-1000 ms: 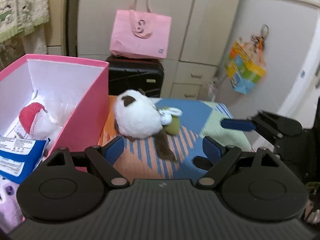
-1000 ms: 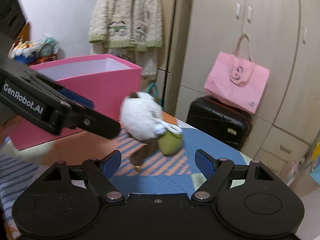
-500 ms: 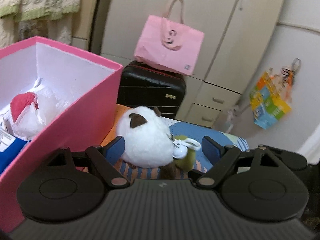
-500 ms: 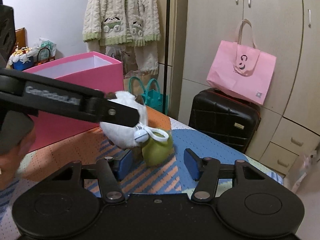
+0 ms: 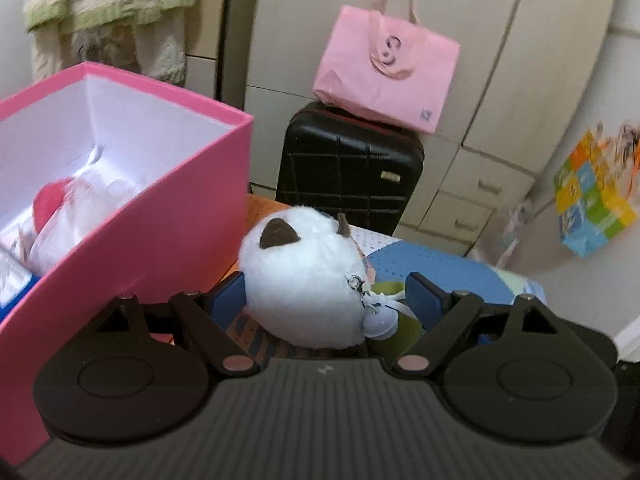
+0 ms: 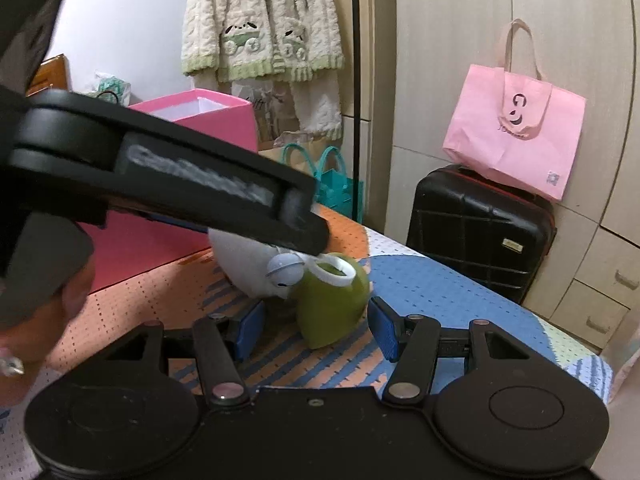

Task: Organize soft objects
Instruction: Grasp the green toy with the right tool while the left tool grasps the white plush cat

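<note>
Both tongs stood open: left gripper (image 5: 325, 295) straddling the round white plush toy (image 5: 304, 276), right gripper (image 6: 316, 326) around its green pouch (image 6: 332, 304) at the plush's 4 o'clock; pulling apart risked tearing the keyring clip (image 5: 362, 294)

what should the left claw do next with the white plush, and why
Probably close the left claw on the white plush. Its jaws are opening and already straddle the plush, which sits on the patterned mat right beside the open pink box. The right claw flanks the attached green piece without pressing it. Once gripped, a short lift should clear the box wall.

White plush toy (image 6: 244, 264) half hidden
</note>
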Demonstrator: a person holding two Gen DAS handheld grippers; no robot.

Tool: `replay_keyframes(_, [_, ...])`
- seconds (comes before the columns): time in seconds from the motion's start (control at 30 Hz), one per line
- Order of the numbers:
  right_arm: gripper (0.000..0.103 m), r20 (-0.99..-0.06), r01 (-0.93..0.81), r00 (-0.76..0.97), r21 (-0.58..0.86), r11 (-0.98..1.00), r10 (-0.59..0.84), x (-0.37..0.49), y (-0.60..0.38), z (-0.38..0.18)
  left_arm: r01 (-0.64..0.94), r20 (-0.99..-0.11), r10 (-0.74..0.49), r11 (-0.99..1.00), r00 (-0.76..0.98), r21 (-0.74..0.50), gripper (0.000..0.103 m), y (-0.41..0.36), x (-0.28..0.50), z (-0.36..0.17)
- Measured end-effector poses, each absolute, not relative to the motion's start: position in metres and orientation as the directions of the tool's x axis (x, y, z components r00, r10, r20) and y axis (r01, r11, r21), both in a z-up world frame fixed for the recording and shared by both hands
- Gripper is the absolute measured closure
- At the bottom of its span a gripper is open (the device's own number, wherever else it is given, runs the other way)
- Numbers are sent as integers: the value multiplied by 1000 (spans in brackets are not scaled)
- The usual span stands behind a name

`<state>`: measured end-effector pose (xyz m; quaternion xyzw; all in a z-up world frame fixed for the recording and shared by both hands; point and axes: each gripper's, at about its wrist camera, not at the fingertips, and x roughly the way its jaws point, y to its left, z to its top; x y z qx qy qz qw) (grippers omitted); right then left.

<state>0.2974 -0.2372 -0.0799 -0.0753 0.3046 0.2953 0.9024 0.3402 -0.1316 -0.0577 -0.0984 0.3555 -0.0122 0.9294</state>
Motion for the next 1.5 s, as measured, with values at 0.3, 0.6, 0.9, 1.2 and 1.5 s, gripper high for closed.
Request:
replay_keyframes(0.3, [53, -581, -561, 646, 77, 824, 494, 299, -242, -82, -62, -679, -91, 978, 729, -198, 22, -131, 347, -64])
replay_keyframes(0.6, [73, -587, -532, 650, 102, 841, 483, 294, -249, -78, -32, -660, -101, 982, 745, -186, 29, -132, 344, -64])
replay_keyframes(0.9, [57, -604, -556, 635, 76, 828, 482, 309, -243, -80, -19, -658, -126, 978, 742, -209, 30, -126, 343, -64])
replay_keyframes(1.2, [61, -604, -563, 595, 158, 811, 530, 318, -247, -83, -4, -649, -128, 980, 750, -199, 32, -127, 342, -64])
replay_keyframes(1.5, [62, -616, -503, 628, 145, 852, 476, 299, -248, -80, 25, -643, -140, 983, 753, -184, 42, -131, 335, -60])
